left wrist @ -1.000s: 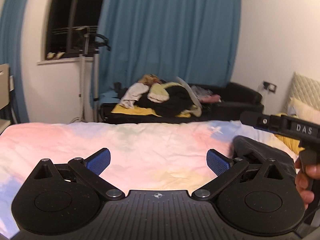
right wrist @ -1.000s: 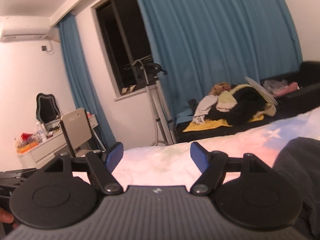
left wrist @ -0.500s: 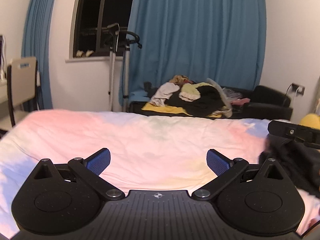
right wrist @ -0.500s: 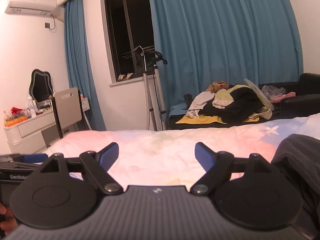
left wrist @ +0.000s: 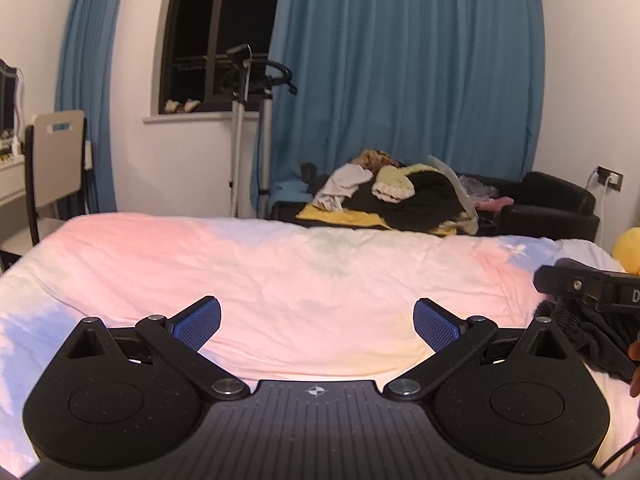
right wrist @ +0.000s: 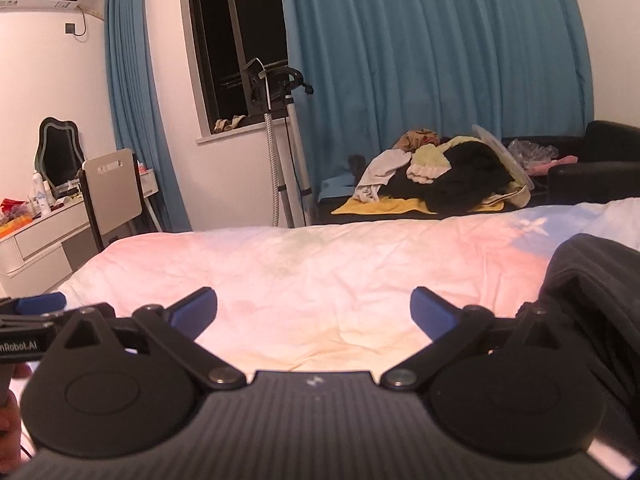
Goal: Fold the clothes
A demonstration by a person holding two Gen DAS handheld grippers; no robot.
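Observation:
A dark grey garment lies bunched on the pastel pink bed cover, at the right edge of the right wrist view. In the left wrist view the same dark garment shows at far right, partly behind the other gripper's body. My left gripper hovers open over the bed cover with nothing between its blue pads. My right gripper is open too, empty, just left of the garment.
A black sofa heaped with mixed clothes stands beyond the bed under blue curtains. A garment steamer stand, a chair and a white dresser are at the left. A yellow pillow sits far right.
Both grippers have swung leftward and levelled out; the dark garment has slid toward the right edge in both views. Both stay open and empty.

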